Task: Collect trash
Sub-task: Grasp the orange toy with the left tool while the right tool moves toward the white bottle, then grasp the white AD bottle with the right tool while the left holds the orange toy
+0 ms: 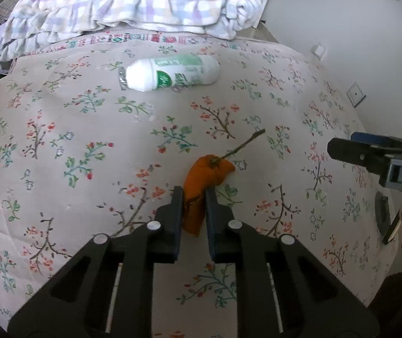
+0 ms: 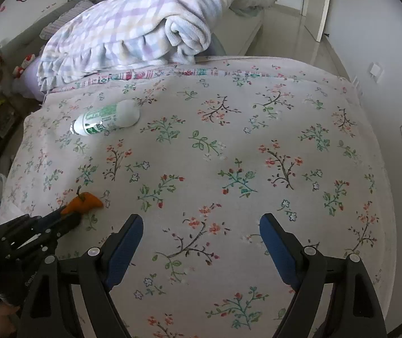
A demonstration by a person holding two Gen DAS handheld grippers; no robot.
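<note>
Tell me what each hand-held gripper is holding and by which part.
The left hand-held gripper is shut on the orange peel, pinching its lower end, away from the stem. The right hand-held gripper is open and holds nothing.

Trash on the bed: peel and bottle.

Orange peel, limp and folded, thin stem pointing up-right, pinched in my left tongs. White plastic bottle with green label lies on its side, well apart, near the folded blanket.

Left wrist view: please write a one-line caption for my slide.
Left tool shut on orange peel on floral bedspread; white bottle lies beyond.
</note>
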